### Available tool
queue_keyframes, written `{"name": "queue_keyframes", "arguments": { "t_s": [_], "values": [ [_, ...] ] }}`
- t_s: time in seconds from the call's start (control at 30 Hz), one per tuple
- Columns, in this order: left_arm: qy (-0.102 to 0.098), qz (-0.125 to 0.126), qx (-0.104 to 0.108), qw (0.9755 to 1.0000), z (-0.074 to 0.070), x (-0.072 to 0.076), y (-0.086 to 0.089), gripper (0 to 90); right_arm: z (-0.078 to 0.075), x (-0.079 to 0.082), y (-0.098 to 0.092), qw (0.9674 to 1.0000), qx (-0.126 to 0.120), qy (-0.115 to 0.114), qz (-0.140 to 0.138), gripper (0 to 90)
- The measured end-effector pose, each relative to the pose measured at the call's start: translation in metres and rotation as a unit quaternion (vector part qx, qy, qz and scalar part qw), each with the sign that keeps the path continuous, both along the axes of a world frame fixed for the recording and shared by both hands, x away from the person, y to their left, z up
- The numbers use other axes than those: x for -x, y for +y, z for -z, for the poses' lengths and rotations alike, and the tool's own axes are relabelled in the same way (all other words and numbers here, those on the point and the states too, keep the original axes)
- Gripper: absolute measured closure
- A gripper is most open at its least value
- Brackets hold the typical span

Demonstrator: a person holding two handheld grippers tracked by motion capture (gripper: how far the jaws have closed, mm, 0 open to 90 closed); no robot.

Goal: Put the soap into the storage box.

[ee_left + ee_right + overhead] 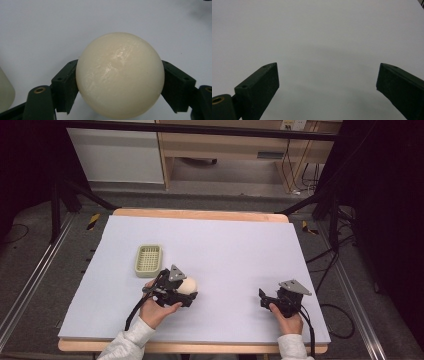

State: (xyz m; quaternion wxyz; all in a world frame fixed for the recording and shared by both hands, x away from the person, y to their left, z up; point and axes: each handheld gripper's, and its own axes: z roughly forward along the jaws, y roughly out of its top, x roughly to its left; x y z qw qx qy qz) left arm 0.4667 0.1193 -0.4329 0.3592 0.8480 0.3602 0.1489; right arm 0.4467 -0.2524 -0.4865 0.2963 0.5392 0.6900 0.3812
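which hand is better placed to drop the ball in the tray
Left: its tongs are shut on the ball, close to the tray. The right tongs are open, empty and farther off.

In the left gripper view, the underside of the cream ball (120, 75) between the jaws is cut off by the bottom edge, and a pale rounded thing (5, 92) to the left of the jaws is cropped by the left edge, too little of it showing to name. In the high view, the left gripper (187, 292) hides the near side of the ball, and the basket (148, 259) beyond the jaws is too small to tell its contents. In the right gripper view, both jaws run off the bottom edge.
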Motion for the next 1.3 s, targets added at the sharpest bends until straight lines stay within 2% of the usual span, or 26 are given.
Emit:
{"name": "queue_keyframes", "arguments": {
  "t_s": [0.23,0.4,0.63,1.0,1.3],
  "values": [
    [-0.005,-0.020,0.014,0.9997,-0.008,-0.007,0.016,23.9,0.000,0.000,0.000,1.0000,0.001,-0.002,0.001,4.9],
    [-0.008,-0.030,0.023,0.9993,-0.011,-0.010,0.022,23.9,0.000,0.000,0.000,1.0000,0.000,0.000,0.000,4.9],
    [-0.007,-0.038,0.017,0.9991,-0.011,-0.016,0.027,23.9,0.000,0.000,0.000,1.0000,0.000,0.000,0.000,4.9],
    [-0.004,-0.053,0.020,0.9984,-0.010,-0.027,0.035,24.0,0.000,0.000,0.000,1.0000,0.000,0.001,-0.001,4.9],
    [-0.009,-0.065,0.024,0.9976,-0.015,-0.037,0.043,24.0,0.000,0.000,0.000,1.0000,0.000,0.001,-0.001,4.9]
  ]
}}
